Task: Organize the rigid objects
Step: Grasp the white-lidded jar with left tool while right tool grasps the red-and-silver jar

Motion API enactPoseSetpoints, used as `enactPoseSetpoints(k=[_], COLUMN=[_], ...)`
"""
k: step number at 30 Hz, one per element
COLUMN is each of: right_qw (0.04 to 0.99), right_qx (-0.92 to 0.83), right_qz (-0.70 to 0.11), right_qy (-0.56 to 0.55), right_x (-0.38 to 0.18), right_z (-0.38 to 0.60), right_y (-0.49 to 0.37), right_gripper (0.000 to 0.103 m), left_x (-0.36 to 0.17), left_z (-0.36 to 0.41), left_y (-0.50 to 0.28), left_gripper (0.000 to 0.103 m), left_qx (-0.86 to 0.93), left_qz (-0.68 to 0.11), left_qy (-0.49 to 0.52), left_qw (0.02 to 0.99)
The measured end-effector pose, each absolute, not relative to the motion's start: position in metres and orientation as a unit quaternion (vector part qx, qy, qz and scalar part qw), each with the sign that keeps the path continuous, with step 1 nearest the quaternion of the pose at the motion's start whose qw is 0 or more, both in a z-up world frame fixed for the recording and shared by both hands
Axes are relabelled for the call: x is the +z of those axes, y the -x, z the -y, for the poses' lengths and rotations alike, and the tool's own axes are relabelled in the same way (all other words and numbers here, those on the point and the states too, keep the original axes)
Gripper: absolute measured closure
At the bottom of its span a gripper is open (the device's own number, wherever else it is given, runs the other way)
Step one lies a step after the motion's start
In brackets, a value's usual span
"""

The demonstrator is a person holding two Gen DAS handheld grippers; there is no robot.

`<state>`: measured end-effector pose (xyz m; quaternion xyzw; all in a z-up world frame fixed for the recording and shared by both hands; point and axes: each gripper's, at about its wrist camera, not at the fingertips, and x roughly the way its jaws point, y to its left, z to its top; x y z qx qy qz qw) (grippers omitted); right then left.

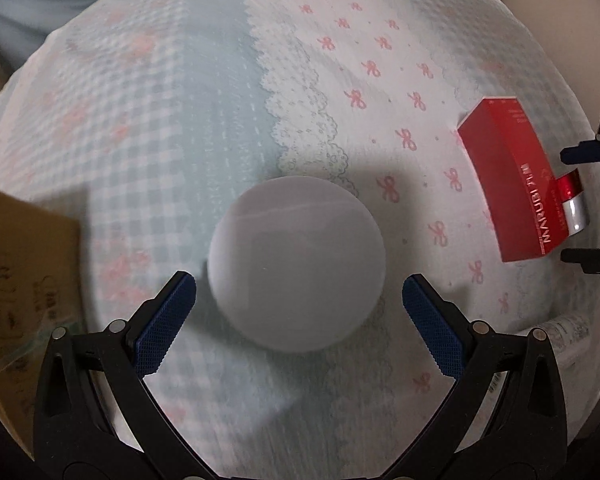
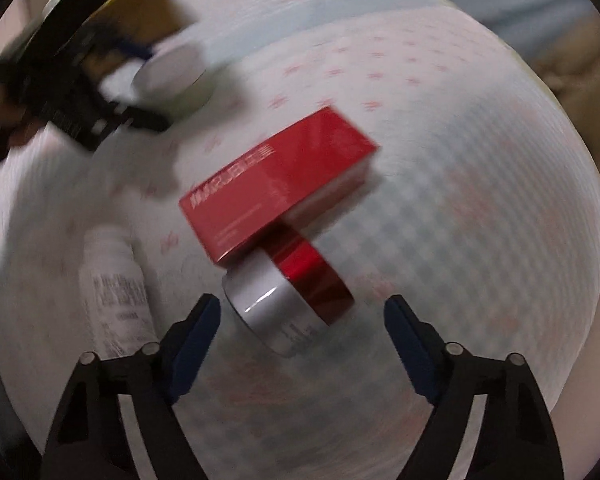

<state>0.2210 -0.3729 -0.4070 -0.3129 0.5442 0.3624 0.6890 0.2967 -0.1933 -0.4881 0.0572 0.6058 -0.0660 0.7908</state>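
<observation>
The round white jar (image 1: 298,264) is sitting on the patterned cloth (image 1: 204,92), lying between the spread fingers of the left gripper (image 1: 299,292) — neither blue pad is touching it. A cardboard box (image 1: 24,280) is standing at the left edge of that view. Over to the right, the red box (image 1: 512,184) is lying flat on the cloth with a red-and-silver jar (image 2: 288,300) tucked against one end. The right gripper (image 2: 302,316) is hanging wide open around the silver end of that jar, not gripping it — the view is blurred. A white bottle (image 2: 114,284) is lying on its side just left of the right gripper's left finger.
</observation>
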Motion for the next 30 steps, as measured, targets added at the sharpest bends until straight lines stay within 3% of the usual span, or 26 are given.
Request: enactPoseSetpoints(k=[7, 10, 14, 18, 30], right_qw=[0.643, 0.627, 0.61, 0.613, 0.658], right_qx=[0.416, 0.432, 0.445, 0.44, 0.382], right_qz=[-0.52, -0.515, -0.512, -0.52, -0.573], right_qy=[0.378, 0.393, 0.411, 0.402, 0.303], right_x=[-0.412, -0.412, -0.411, -0.409, -0.398], right_z=[0.36, 0.35, 0.342, 0.341, 0.37], right_y=[-0.217, -0.216, -0.214, -0.213, -0.223], right_gripper=[0.04, 0.051, 0.055, 0.06, 0.062], left_x=[-0.499, -0.5, -0.496, -0.496, -0.475], left_z=[0.199, 0.201, 0.195, 0.19, 0.18], left_y=[-0.308, -0.31, -0.315, -0.32, -0.309], left_gripper=[0.007, 0.019, 0.035, 0.035, 0.035], left_qx=[-0.079, -0.088, -0.081, -0.079, -0.077], left_qz=[-0.614, -0.618, -0.618, -0.62, -0.607], left_qy=[-0.066, -0.055, -0.047, -0.036, -0.021], left_qw=[0.783, 0.78, 0.781, 0.78, 0.791])
